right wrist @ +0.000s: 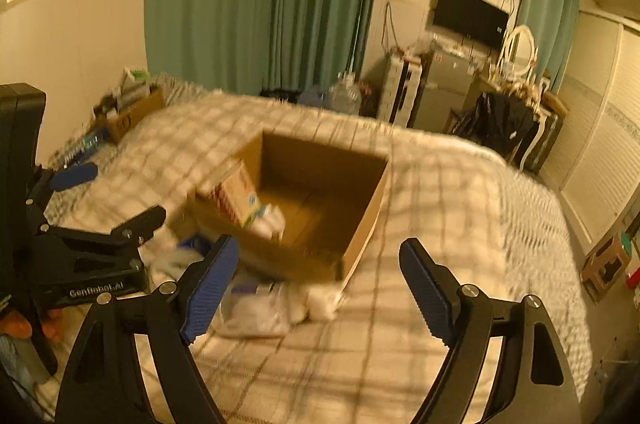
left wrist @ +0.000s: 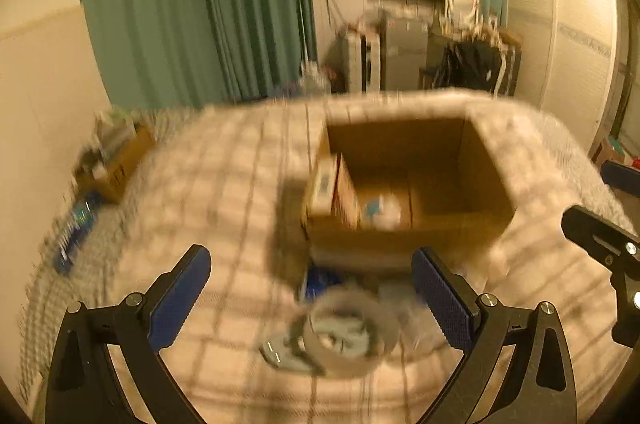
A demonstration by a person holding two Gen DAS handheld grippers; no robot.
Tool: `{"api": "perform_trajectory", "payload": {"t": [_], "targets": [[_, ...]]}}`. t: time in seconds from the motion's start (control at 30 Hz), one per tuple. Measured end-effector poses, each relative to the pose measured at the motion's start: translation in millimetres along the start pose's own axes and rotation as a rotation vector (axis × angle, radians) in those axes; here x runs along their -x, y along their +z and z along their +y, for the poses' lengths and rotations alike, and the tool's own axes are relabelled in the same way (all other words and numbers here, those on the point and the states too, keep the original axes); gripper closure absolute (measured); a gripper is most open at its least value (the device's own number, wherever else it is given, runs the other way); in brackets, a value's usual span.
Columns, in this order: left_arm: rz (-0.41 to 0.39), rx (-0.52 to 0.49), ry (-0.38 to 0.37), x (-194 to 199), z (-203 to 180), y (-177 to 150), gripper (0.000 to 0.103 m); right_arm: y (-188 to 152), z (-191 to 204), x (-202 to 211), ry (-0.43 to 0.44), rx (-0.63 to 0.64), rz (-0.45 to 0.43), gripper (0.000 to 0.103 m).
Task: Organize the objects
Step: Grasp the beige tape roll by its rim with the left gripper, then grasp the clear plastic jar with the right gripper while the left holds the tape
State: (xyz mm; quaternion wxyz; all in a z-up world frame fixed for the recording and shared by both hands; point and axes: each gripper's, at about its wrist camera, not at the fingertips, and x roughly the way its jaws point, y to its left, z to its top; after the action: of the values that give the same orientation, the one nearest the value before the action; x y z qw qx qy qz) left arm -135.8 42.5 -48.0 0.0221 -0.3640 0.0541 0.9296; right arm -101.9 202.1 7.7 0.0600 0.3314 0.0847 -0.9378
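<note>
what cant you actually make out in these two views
- Left wrist view: the tape roll between the open left gripper fingers is motion-blurred; what lies under it is unclear.
- Both views: print on the small carton in the cardboard box is smeared.
- Right wrist view: white bags beside the box, contents unreadable; right gripper open, empty.

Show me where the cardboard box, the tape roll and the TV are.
Box (right wrist: 362, 232): right wrist view, on its right outer wall.
Tape roll (left wrist: 344, 356): left wrist view, on the front of its outer band.
TV (right wrist: 470, 14): right wrist view, on the middle of the dark screen.
</note>
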Motion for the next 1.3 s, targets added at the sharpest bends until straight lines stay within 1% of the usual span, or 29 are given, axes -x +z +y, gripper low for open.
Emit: {"api": "perform_trajectory", "payload": {"t": [0.07, 0.13, 0.23, 0.27, 0.33, 0.43, 0.5, 0.6, 0.63, 0.67, 0.7, 0.77, 0.83, 0.9, 1.0, 1.03, 1.13, 1.2, 1.3], "targets": [[0.054, -0.002, -0.002, -14, 0, -18, 0.000, -21, 5, -21, -0.020, -0.003, 0.055, 0.020], [0.110, -0.018, -0.014, -26, -2, -37, 0.000, -35, 9, -38, -0.008, -0.011, 0.105, 0.020], [0.150, -0.048, -0.031, -34, -10, -63, 0.000, -52, 12, -57, -0.006, -0.015, 0.165, 0.015], [0.158, -0.074, -0.024, -38, -15, -68, 0.000, -57, 14, -65, -0.001, -0.009, 0.192, 0.015], [0.168, -0.110, 0.007, -45, -23, -70, 0.000, -61, 14, -72, 0.011, -0.005, 0.213, 0.015], [0.152, -0.125, 0.020, -51, -28, -69, 0.000, -64, 12, -76, 0.017, -0.020, 0.213, 0.010], [0.139, -0.138, 0.005, -57, -32, -67, 0.000, -65, 8, -76, 0.024, -0.038, 0.217, 0.009], [0.138, -0.119, 0.008, -67, -30, -62, 0.001, -64, 7, -78, 0.021, -0.045, 0.227, 0.008], [0.140, -0.109, -0.001, -68, -29, -61, 0.003, -63, 9, -78, 0.019, -0.042, 0.228, 0.008], [0.149, -0.084, -0.035, -71, -23, -59, 0.015, -62, 10, -77, 0.018, -0.040, 0.228, 0.007], [0.160, -0.067, -0.057, -73, -20, -59, 0.019, -63, 11, -78, 0.018, -0.038, 0.230, 0.004], [0.156, -0.038, -0.069, -70, -15, -57, 0.019, -63, 10, -77, 0.020, -0.044, 0.229, 0.002], [0.138, -0.007, -0.079, -60, -7, -54, 0.019, -63, 10, -76, 0.022, -0.051, 0.228, 0.002], [0.110, 0.022, -0.065, -47, 0, -51, 0.019, -63, 11, -76, 0.018, -0.048, 0.226, 0.002], [0.085, 0.055, -0.069, -30, 17, -45, 0.019, -61, 17, -76, 0.016, -0.025, 0.230, 0.002], [0.081, 0.059, -0.066, -28, 20, -43, 0.019, -61, 21, -76, 0.022, -0.015, 0.233, 0.002], [0.067, 0.059, -0.024, -23, 30, -39, 0.019, -56, 35, -82, 0.048, 0.019, 0.253, 0.002], [0.067, 0.057, -0.009, -24, 37, -39, 0.019, -52, 48, -89, 0.047, 0.052, 0.268, 0.002], [0.070, 0.076, -0.013, -27, 43, -42, 0.019, -49, 64, -104, 0.028, 0.089, 0.305, 0.002]]}}
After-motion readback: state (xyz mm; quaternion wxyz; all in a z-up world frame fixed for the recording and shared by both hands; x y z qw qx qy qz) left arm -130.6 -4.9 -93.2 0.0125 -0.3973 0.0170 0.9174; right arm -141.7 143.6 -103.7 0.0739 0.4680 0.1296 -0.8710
